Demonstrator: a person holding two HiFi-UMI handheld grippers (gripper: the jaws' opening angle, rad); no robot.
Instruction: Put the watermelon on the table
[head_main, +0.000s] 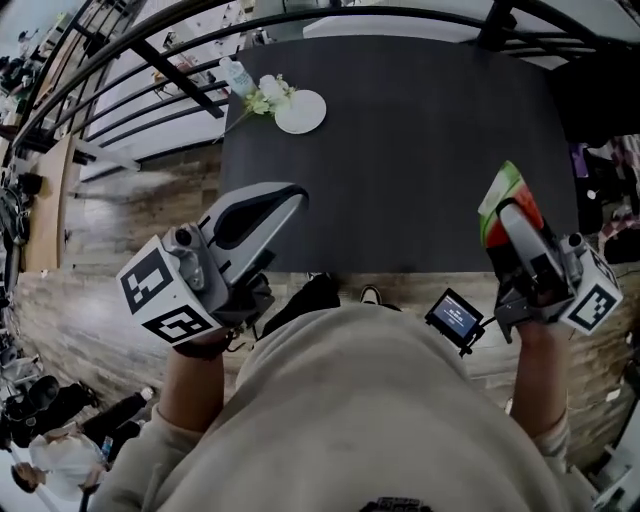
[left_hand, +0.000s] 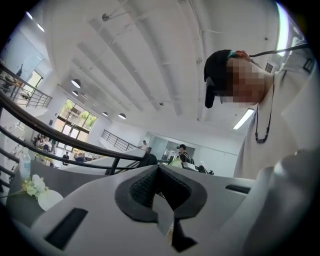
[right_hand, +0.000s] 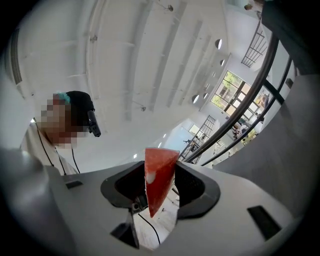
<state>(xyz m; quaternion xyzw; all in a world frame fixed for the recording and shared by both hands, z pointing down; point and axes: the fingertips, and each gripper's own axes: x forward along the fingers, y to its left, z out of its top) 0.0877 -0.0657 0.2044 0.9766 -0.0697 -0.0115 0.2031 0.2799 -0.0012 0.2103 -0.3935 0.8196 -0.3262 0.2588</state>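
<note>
Right gripper view: right claw (right_hand: 160, 168) clamping watermelon (right_hand: 157, 186) | left claw (left_hand: 159, 168) pinched closed, empty | carrying it to the surface (head_main: 400, 150) | next probably needing lowering, releasing

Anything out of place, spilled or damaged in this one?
Nothing stands out. The right gripper is clamped on the watermelon slice by the near right corner of the table, and the slice looks whole. The left gripper is shut and empty. The plate, flowers and bottle sit together at the far left corner, with nothing spilled.
</note>
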